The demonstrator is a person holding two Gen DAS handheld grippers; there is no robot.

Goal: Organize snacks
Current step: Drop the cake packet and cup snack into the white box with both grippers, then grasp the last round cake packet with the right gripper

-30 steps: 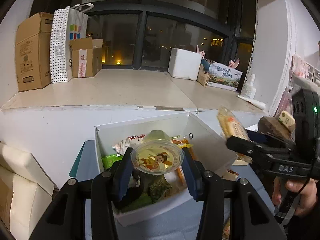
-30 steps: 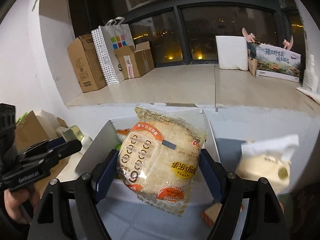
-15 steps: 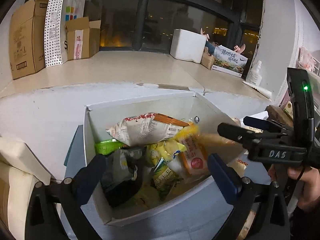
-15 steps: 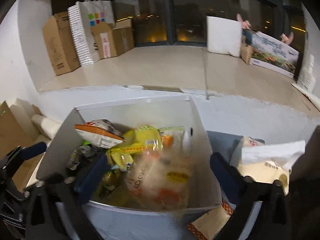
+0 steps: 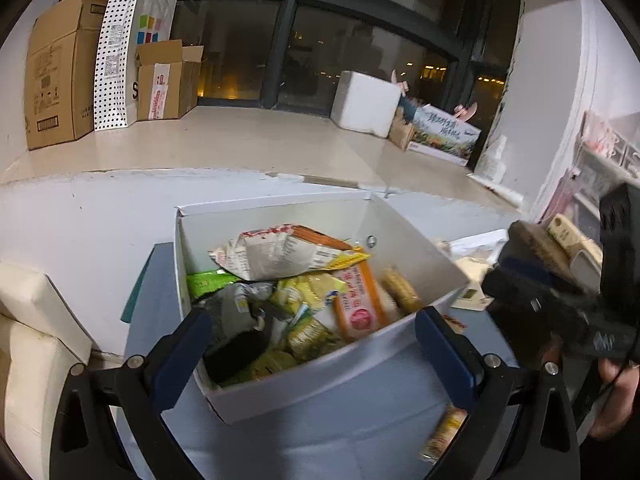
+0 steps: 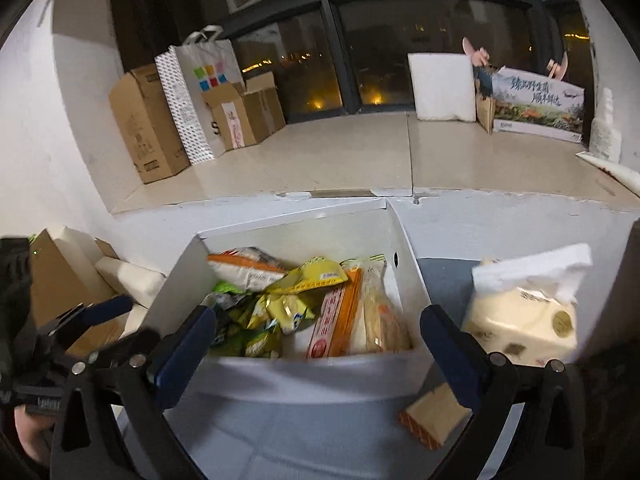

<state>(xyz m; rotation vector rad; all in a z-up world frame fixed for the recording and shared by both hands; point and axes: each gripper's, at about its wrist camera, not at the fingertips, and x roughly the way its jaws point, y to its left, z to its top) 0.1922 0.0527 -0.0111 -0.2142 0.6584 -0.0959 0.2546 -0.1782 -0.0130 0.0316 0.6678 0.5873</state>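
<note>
- Left gripper (image 5: pixel 312 354): jaws spread wide, just been opening, nothing between the pads. It hangs over the near wall of the white box (image 5: pixel 320 376).
- Right gripper (image 6: pixel 318 346): same story, jaws wide after just opening, empty, poised over the near edge of the same box (image 6: pixel 304 376).
- Box is open-topped and stuffed with snacks: an orange-and-white flat pack (image 6: pixel 334 320) on edge, a pale wrapped bread pack (image 6: pixel 380 312) just right of it against the right wall, yellow packets (image 6: pixel 308 278) in the middle, green packets (image 6: pixel 240 336) lower left, a white-and-orange crinkled bag (image 5: pixel 276 252) toward the back.
- Something dark (image 5: pixel 236 354) sits in the near-left corner of the box; can't tell what it is.
- Box rests on a blue-grey tabletop (image 6: pixel 280 440).
- Outside the box on the tabletop: a small snack pack (image 6: pixel 432 420) near its right front corner, another wrapped snack (image 5: pixel 444 434), blurred, in the left wrist view.
- Right of the box: a soft tissue pack (image 6: pixel 524 312) with a tissue sticking up.
- A hand (image 5: pixel 612 396) grips the right gripper's handle at the edge of the left wrist view.
- Beyond: wide pale ledge (image 6: pixel 360 156) under a dark window, with cardboard boxes (image 6: pixel 144 124), a dotted paper bag (image 6: pixel 196 96) and a white foam box (image 6: pixel 440 86).
</note>
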